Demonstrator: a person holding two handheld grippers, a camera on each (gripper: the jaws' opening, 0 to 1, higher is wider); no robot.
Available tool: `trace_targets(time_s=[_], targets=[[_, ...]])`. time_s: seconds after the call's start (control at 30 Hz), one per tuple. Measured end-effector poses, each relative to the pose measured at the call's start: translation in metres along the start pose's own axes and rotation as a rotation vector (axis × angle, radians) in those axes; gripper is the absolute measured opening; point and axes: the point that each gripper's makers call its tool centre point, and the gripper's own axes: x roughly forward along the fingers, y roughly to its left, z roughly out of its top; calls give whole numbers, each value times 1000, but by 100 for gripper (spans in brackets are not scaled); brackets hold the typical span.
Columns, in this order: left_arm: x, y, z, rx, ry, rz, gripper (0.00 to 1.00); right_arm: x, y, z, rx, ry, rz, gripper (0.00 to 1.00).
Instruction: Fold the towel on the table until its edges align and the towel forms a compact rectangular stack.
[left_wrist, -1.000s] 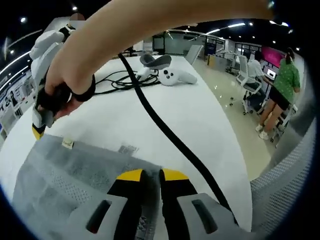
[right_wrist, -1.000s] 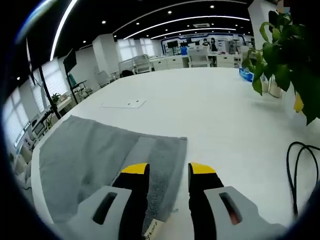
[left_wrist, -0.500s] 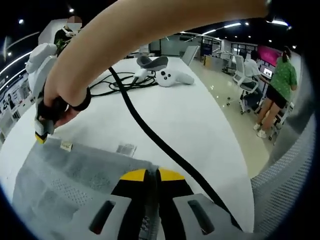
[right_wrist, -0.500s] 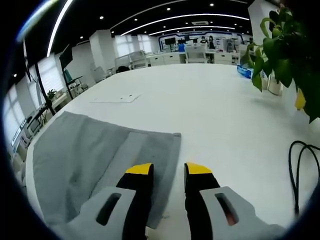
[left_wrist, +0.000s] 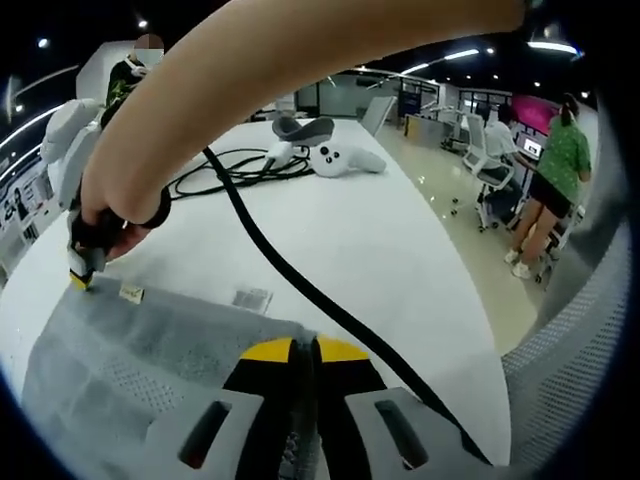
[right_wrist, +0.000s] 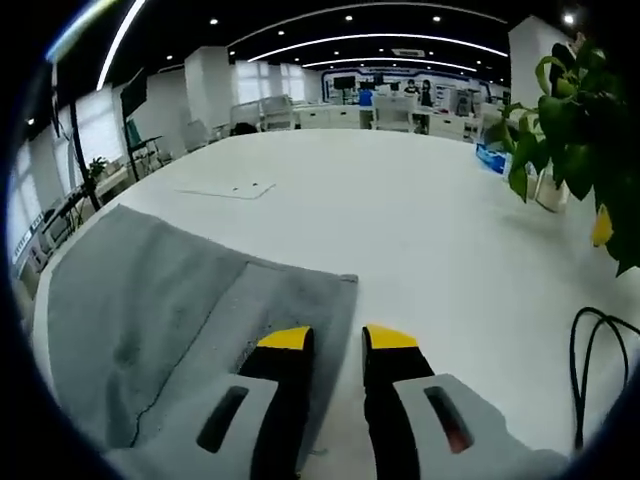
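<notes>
Left gripper (left_wrist: 303, 349) jaws now pinched together on grey towel (left_wrist: 110, 350) edge at 6 o'clock, gap gone since a second ago. Right gripper (right_wrist: 337, 339) jaws narrower than before, straddling towel's near edge. Towel grey, partly folded (flap overlapping), flat on white counter (right_wrist: 400, 220); black cable (left_wrist: 300, 290) at 3 o'clock.

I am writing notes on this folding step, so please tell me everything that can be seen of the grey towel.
The towel is grey cloth with a fine dotted weave and lies flat on the white table. In the right gripper view a smoother band runs along its near edge, and one corner shows square. In the left gripper view a small label sits near one corner. The left gripper is shut on its edge. The right gripper stands over the opposite edge, jaws slightly apart, one on the cloth.
</notes>
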Motion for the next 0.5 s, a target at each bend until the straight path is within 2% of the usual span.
trace_targets(time_s=[0.07,0.3,0.4,0.5], targets=[[0,0,0,0,-3,-1,7,1,6,2,11,-11,34,11],[0,0,-1,-8,-9,11,7,0,6,0,7,2,31,6],[1,0,-2,-8,-10,16,7,2,4,2,-212,10,4,2],[1,-1,-2,-5,-11,28,7,4,5,3,-305,17,-27,0]])
